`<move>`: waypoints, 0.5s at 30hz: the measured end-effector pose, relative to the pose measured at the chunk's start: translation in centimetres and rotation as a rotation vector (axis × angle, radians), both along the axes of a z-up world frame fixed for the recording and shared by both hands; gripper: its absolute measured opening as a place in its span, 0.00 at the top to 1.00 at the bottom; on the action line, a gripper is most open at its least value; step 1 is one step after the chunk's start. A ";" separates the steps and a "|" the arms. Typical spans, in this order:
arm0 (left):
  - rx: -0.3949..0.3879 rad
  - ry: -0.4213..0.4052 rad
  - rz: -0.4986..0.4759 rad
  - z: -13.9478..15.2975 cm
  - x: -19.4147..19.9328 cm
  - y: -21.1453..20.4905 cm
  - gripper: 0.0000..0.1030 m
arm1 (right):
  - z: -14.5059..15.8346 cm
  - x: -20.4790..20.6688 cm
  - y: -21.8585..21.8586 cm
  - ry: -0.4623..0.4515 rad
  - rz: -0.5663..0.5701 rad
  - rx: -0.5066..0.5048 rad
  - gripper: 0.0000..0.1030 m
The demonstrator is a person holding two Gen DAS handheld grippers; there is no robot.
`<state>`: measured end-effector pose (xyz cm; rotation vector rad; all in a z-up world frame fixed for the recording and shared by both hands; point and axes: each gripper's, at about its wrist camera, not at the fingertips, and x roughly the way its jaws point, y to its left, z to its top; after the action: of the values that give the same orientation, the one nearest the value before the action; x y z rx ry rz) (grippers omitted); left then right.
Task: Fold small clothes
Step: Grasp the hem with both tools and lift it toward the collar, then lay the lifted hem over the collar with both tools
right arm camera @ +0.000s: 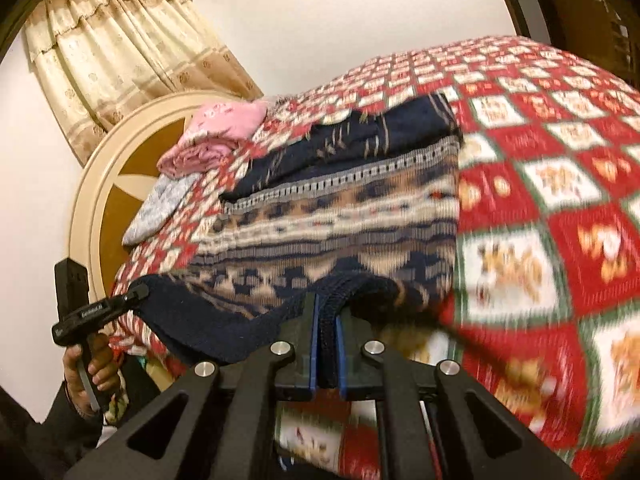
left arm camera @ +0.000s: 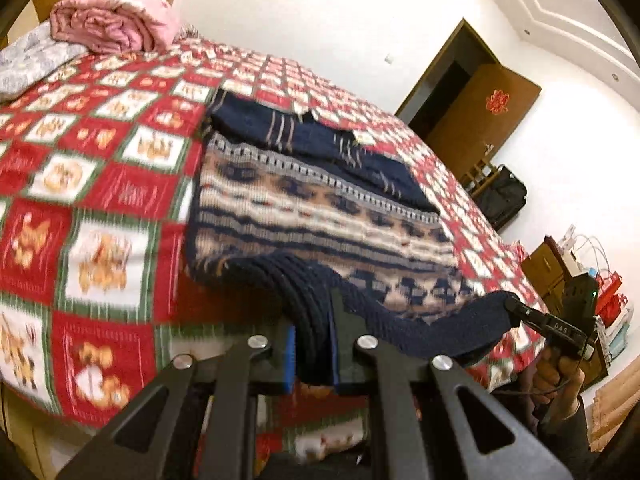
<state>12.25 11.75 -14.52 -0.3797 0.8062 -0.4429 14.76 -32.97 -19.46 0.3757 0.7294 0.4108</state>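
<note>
The left gripper is clamped on the dark ribbed hem of a knitted sweater; in the left wrist view the navy rib fills the gap between the two blue-padded fingers at 6 o'clock. The right gripper grips the same hem in the same way, with the rib pinched between its blue pads at 6 o'clock of the right wrist view.

Each tool appears in the other's view. From the left wrist camera, the right gripper sits at 4 o'clock, its tip touching the hem corner, with the person's hand on the handle below. From the right wrist camera, the left gripper's tip meets the opposite hem corner at 8 o'clock, held by the other hand.

The sweater extends from both grippers toward 12 o'clock. Its hem edge is raised off the bedspread; the patterned body lies on the bed beyond, with the navy sleeves folded across the far part.

Farther out, a rolled pink blanket rests on the bed at 11 o'clock in the left wrist view. A brown door stands at 2 o'clock. In the right wrist view, a cream curtain hangs at 11 o'clock above a round headboard.
</note>
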 end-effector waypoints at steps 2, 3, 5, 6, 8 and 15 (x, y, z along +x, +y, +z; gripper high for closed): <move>-0.016 -0.026 0.014 1.0 1.2 0.0 0.87 | 0.8 1.0 -0.2 -0.013 -0.009 0.002 0.94; -0.019 -0.032 0.020 1.3 1.5 0.0 0.87 | 1.4 1.7 -0.2 -0.020 -0.010 0.004 0.94; -0.040 -0.040 0.025 2.2 3.1 -0.1 0.87 | 2.6 3.0 -0.3 -0.039 -0.018 -0.006 0.94; -0.041 -0.043 0.028 2.4 3.6 -0.2 0.87 | 3.0 3.5 -0.2 -0.046 -0.019 -0.010 0.94; -0.035 -0.052 0.036 3.0 5.2 -0.5 0.87 | 4.0 4.8 -0.3 -0.058 -0.024 -0.012 0.94; -0.049 -0.042 0.053 3.8 10.2 -1.0 0.87 | 5.6 10.6 -1.1 -0.055 -0.061 -0.012 0.94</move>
<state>22.41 10.73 -10.69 -0.4346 0.7442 -0.4206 25.40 -34.11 -13.88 0.3733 0.6645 0.3583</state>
